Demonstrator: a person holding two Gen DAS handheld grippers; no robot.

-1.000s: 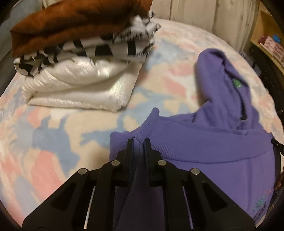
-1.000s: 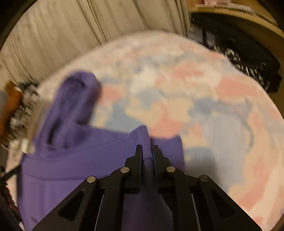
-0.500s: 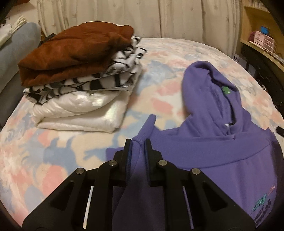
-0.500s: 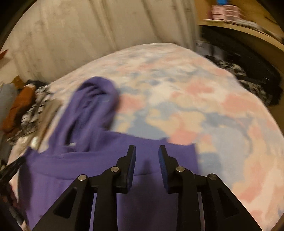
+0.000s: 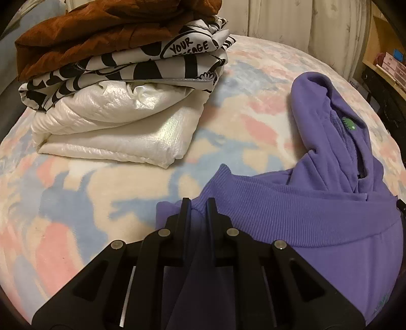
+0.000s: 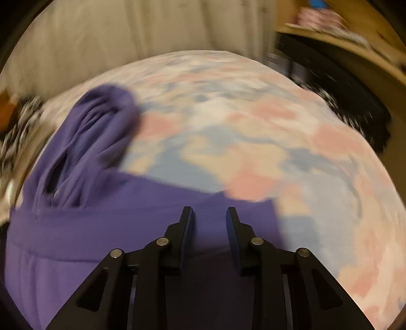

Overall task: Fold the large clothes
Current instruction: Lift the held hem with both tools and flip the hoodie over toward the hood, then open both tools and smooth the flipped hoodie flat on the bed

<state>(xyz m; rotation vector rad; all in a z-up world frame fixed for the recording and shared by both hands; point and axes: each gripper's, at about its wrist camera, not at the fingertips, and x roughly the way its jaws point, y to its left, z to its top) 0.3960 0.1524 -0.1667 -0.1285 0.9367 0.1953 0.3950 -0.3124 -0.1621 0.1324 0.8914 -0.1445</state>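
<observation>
Left gripper (image 5: 198,204) pinched nearly shut on a fold of the purple hoodie (image 5: 317,218), fabric bunched up btwn the fingers right at the ribbed hem band. Right gripper (image 6: 209,212) w/ jaws apart, just been closing in a bit, nothing clamped; hoodie cloth lying flat under the gap, pads not pressing on it afaict.

Hoodie itself: purple fleece, ribbed hem (image 5: 291,203) folded up over the body in a wide band, hood (image 5: 327,121) stretched out flat toward the far side, green neck tag (image 5: 349,124) showing inside. Bit of printed graphic low on the body, too small to read. Spread on the pastel pink/blue/cream blanket (image 5: 76,203), near edge of the bed.

Further out: stack of folded stuff (image 5: 121,83) up left, well apart from the hoodie — white shiny piece at bottom, b&w print in the middle, brown one on top. Plenty of bare blanket btwn stack and hoodie, and to the right of the hoodie in the right wrist view (blurry tho). Curtain (image 5: 291,22) behind the bed, shelf (image 5: 380,53) off the far right edge.
</observation>
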